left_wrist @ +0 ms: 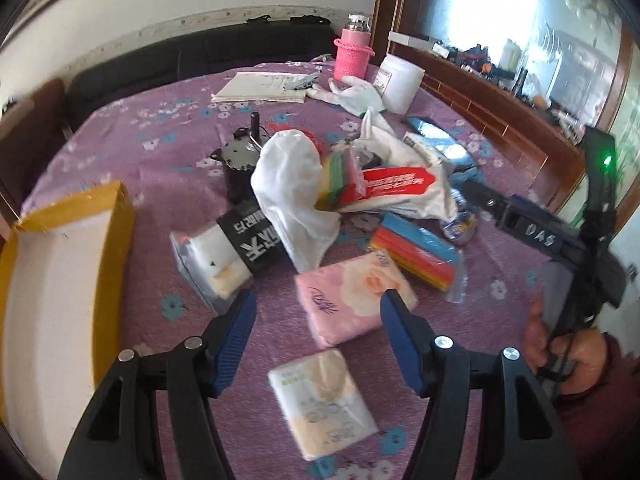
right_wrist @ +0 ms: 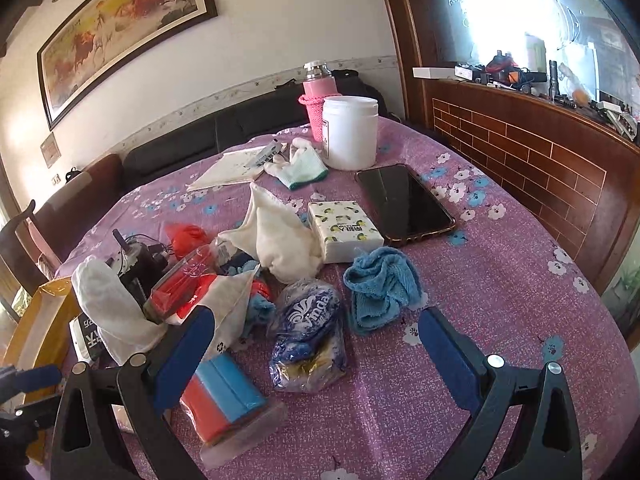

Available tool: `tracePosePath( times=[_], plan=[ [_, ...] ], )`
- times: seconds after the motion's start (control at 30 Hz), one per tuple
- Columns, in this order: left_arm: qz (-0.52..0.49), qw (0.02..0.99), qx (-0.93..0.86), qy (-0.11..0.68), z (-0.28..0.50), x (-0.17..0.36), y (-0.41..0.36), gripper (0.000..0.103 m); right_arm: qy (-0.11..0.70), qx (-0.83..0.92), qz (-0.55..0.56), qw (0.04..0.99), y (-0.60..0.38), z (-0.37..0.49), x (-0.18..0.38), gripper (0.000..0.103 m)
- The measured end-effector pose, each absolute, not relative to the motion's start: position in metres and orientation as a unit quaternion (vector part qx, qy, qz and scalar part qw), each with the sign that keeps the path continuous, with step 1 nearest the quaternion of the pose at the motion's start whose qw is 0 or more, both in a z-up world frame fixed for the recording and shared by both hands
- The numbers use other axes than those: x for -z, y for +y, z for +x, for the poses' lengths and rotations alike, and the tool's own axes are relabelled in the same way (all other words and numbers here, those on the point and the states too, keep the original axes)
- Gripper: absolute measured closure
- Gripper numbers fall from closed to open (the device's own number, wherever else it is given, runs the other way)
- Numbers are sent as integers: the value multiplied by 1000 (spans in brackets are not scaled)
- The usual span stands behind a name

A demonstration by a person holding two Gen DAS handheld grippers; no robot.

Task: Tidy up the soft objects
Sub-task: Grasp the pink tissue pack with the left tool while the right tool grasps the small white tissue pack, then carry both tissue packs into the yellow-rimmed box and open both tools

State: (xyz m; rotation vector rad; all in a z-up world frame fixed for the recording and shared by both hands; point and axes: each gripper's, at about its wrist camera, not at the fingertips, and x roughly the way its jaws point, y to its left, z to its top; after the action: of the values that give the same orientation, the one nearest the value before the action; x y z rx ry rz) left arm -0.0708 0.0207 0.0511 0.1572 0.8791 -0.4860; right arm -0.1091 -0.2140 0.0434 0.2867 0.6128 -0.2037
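1. We see a round table (right_wrist: 500, 300) under a purple floral cloth, cluttered toward its left half.
2. Yellow open box (left_wrist: 60, 280) sits at the table's left edge.
3. White cloth (left_wrist: 292, 184) is heaped mid-table, touching a white plastic bag (left_wrist: 404, 184) holding colored sponges.
4. Blue towel (right_wrist: 380, 284) lies crumpled near the table's middle, just beside a Vinda tissue bag (right_wrist: 308, 332).
5. Striped sponge pack (left_wrist: 416, 252) lies near the front edge; pink tissue pack (left_wrist: 352, 300) and a pale tissue pack (left_wrist: 320, 400) sit beside it.
6. Our left gripper (left_wrist: 318, 312) is spread wide, empty, over the pink pack.
7. Our right gripper (right_wrist: 316, 332) is spread wide too, holding nothing, above the Vinda bag.
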Motion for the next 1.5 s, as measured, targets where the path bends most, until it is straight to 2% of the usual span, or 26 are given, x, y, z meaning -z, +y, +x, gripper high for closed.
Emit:
tracePosePath(
  times=[0.2,0.33,0.5,0.53,0.57,0.6,0.63,0.7,1.1,1.27,1.37,1.5],
  plan=[
    [133,857,262,424,-61,-44,-10,30,304,102,160,934,-221,-109,-41,0],
    [200,843,277,415,-59,-33,-39,18,307,103,171,931,-225,-108,-40,0],
    [259,821,268,432,-46,-11,-64,18,311,106,182,927,-230,-107,-37,0],
    [257,823,267,430,-47,-11,-64,28,312,106,185,926,-231,-107,-37,0],
    [247,823,273,432,-48,-13,-64,37,312,106,187,925,-232,-107,-37,0],
    [239,825,272,434,-49,-17,-62,39,312,106,190,925,-233,-106,-36,0],
    [231,830,270,431,-50,-20,-60,46,313,107,192,924,-234,-106,-36,0],
    [211,839,267,423,-55,-32,-51,51,315,106,196,923,-235,-105,-35,0],
    [-19,911,222,347,-114,-113,77,51,317,88,186,926,-229,-105,-38,0],
    [-60,923,185,332,-132,-121,129,50,324,32,163,932,-199,-138,-65,0],
    [-73,926,162,332,-136,-115,153,50,363,-25,136,921,-160,-150,-73,0],
    [-104,926,149,331,-140,-107,178,50,432,-108,83,891,-86,-151,-55,0]
  ],
)
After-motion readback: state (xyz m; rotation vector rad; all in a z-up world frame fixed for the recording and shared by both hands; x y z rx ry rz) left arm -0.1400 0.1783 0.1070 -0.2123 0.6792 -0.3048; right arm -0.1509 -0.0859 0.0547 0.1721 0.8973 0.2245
